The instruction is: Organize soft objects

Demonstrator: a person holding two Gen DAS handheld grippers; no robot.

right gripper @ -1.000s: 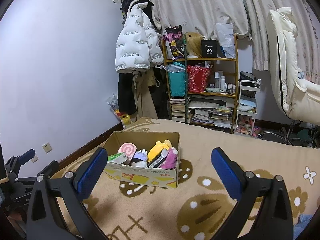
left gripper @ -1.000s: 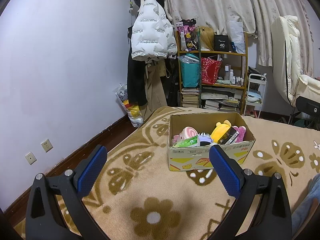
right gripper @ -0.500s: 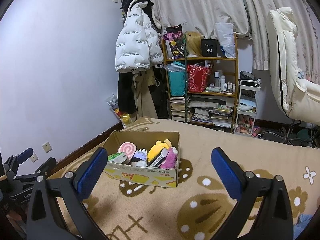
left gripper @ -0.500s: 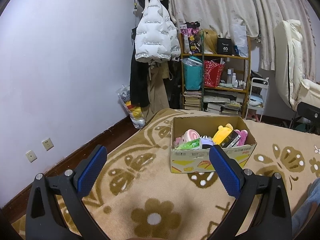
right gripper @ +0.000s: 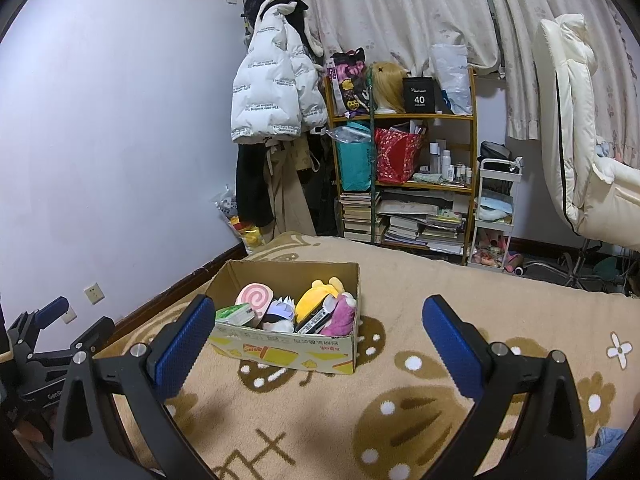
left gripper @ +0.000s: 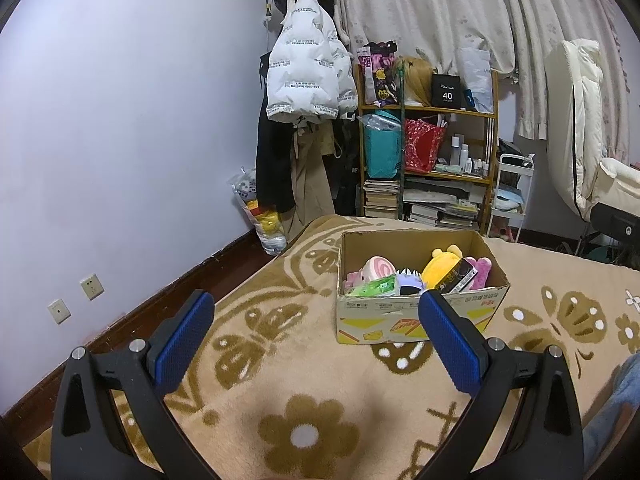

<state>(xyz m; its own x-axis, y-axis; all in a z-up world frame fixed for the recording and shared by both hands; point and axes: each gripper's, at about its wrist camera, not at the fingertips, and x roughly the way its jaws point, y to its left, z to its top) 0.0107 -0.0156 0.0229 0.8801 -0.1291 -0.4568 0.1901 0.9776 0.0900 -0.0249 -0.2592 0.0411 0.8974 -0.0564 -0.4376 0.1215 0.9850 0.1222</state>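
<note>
While both grippers, left (left gripper: 316, 318) and right (right gripper: 318, 322), are hovering with jaws wide apart and empty, the cardboard box (left gripper: 416, 320) of plush toys (left gripper: 440, 272) is sitting on the blanket (left gripper: 320, 392) ahead.

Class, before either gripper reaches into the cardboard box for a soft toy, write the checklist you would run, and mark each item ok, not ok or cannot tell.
1. Left gripper open and empty: ok.
2. Right gripper open and empty: ok.
3. Cardboard box open-topped, upright on the blanket: ok.
4. Yellow plush uncovered on top: ok.
5. Black carton leaning on the plush, clear of a grasp: not ok.
6. Destination for the toys: cannot tell.
</note>
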